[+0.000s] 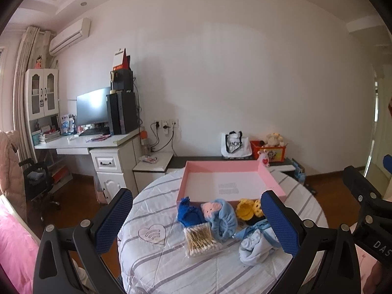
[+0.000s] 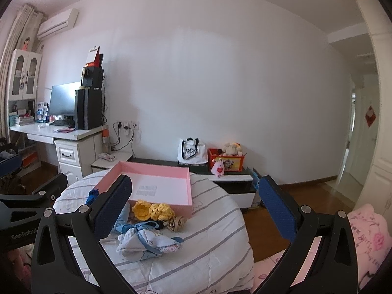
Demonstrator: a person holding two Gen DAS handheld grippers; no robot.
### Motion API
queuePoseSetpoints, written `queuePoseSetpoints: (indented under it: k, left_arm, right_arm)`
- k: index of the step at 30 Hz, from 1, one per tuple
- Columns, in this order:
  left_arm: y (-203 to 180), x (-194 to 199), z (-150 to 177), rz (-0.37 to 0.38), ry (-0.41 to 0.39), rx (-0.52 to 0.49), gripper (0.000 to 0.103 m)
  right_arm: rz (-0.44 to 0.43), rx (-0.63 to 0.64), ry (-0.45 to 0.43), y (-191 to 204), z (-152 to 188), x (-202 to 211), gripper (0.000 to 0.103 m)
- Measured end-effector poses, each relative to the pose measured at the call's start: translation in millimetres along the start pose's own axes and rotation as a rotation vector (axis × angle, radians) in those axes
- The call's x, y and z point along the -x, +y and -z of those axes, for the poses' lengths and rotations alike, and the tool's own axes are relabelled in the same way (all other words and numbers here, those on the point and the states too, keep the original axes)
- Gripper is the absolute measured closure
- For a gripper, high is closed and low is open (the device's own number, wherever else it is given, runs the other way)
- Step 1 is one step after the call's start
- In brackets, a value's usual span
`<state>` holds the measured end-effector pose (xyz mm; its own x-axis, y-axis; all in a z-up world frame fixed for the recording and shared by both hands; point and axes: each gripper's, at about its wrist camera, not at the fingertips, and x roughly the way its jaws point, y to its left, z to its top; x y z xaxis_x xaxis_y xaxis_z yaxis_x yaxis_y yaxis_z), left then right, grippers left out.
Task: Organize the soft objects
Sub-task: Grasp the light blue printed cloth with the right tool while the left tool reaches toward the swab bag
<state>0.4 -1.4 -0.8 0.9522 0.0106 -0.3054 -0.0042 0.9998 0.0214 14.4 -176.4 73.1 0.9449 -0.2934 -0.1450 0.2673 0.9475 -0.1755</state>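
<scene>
Two grippers in play, both with jaws spread wide and nothing between them: left gripper (image 1: 198,223) hangs over the near edge of the round table (image 1: 152,264), right gripper (image 2: 196,208) sits further right over the same table, and its body shows at the right edge of the left wrist view. One table, covered in a white cloth with grey stripes. One pink tray (image 1: 230,183), shallow, white floor, nothing inside it; it sits at the far side of the tabletop. Soft items lie in a cluster just in front of the tray's near wall, none in it. Count from the left wrist view: one dark blue knit piece (image 1: 189,214) at left, touching one light blue cloth piece (image 1: 221,218) with a pink patch on it; one yellow crochet item (image 1: 247,208) right of that, looks like two joined parts, can't tell if separate; one pale blue fabric bundle (image 1: 254,245) tied with a blue ribbon, nearest the camera on the right; one clear pack of cotton swabs (image 1: 199,240) flat on the cloth, touching the light blue piece. Right wrist view adds one beige scrunchie-like item (image 2: 177,223) just right of the yellow crochet, hidden behind the finger in the left view. Background: one desk (image 1: 80,142) with one monitor (image 1: 93,106), one white tote bag (image 1: 234,144) and one red box (image 1: 269,150) with plush toys on the low shelf against the wall.
</scene>
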Motion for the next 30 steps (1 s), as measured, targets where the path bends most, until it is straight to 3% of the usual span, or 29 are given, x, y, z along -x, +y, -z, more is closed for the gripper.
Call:
queuePoseSetpoints:
  k: [9,21,30]
  left_arm:
    - [7,-24,7,-0.03,0.105,0.002,0.0]
    - [22,-68,18,-0.081,0.245,0.021,0.0]
    - [29,-109,34,-0.087,0.324,0.035,0.0]
  right_arm:
    - [-0.028,0.021,0.112,12,19,-31,0.0]
    - [-0.107,0.07,0.336,47,62,-88,0.0]
    - [-0.104,0.085,0.48,62,89,-126,0.0]
